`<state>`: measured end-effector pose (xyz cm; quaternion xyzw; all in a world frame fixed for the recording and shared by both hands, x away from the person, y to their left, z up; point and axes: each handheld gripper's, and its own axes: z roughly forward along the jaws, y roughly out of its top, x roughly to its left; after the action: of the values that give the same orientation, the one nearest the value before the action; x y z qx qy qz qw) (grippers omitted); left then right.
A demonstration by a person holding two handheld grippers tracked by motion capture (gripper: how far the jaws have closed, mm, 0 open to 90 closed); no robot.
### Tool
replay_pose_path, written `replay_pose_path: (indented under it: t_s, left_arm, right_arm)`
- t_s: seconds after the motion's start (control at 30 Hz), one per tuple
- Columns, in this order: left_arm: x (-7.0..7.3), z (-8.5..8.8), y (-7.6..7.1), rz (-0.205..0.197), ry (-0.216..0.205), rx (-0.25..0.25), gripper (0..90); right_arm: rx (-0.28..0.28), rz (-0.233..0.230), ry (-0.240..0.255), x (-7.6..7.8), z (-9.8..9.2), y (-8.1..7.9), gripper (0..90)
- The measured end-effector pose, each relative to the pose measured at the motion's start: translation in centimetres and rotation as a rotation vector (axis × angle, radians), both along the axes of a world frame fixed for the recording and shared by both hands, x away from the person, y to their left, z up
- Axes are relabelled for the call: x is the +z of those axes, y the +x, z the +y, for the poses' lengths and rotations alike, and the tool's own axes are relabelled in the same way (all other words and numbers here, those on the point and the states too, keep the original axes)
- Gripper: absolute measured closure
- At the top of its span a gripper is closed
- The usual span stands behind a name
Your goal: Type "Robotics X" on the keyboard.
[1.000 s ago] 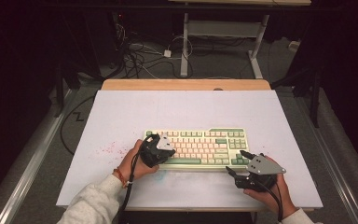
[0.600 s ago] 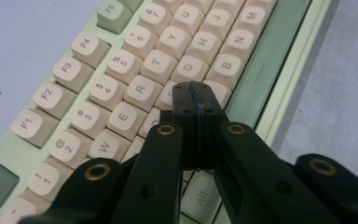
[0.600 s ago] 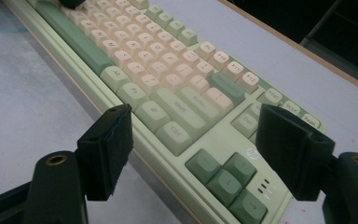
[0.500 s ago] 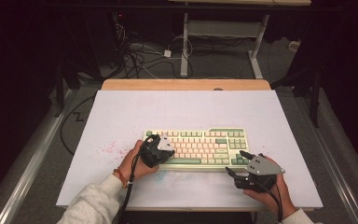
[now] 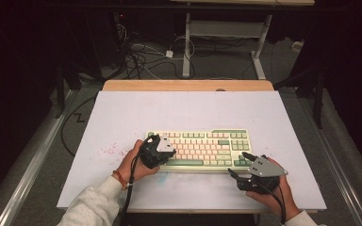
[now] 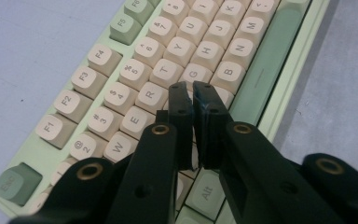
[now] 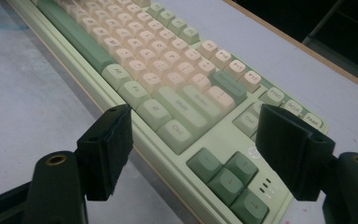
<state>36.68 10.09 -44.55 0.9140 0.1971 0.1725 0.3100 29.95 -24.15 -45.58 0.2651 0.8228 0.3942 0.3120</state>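
I have the keyboard (image 5: 202, 148) lying flat near the front of the desk (image 5: 122, 117), long side toward me, apparently where it should be, with all the keys I can see in place. My left claw (image 6: 189, 93) is tipped down over the left half of the keys, its tips just above the F and G area. Its jaws have just been opening a crack from fully closed; they stand nearly together with a thin slit between them and nothing caught in it, so I would call it closed and empty. Whether the tips actually touch a key I cannot tell. My right claw (image 7: 193, 135) waits off the keyboard's near right corner, jaws spread wide, gripping nothing, the arrow keys (image 7: 228, 179) lying between and beyond them. I judge the work is key pressing or poking, somewhere mid-way; how many keys remain I cannot say.
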Motion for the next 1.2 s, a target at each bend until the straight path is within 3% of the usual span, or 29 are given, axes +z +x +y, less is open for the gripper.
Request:
replay_pose_path:
  t_s: [0.23,0.6,0.67,1.03,1.2]
  left_arm:
    - [0.3,0.7,-0.1,-0.039,0.011,0.036,75.0]
    - [1.1,2.7,-1.1,-0.139,-0.058,0.078,48.3]
    - [1.2,3.0,-1.2,-0.165,-0.055,0.089,44.8]
    - [0.7,5.0,-2.0,-0.201,-0.081,0.120,26.7]
    - [0.4,5.8,-2.4,-0.215,-0.087,0.123,23.2]
  right_arm:
    - [0.000,0.000,-0.001,0.0,0.0,0.0,27.6]
    - [-0.002,0.005,0.000,0.0,-0.1,0.1,27.6]
    - [-0.004,0.005,0.001,0.0,-0.1,0.1,27.6]
    - [-0.003,0.013,0.006,-0.1,0.0,0.2,27.7]
    - [-0.002,0.014,0.007,-0.1,0.1,0.3,27.7]
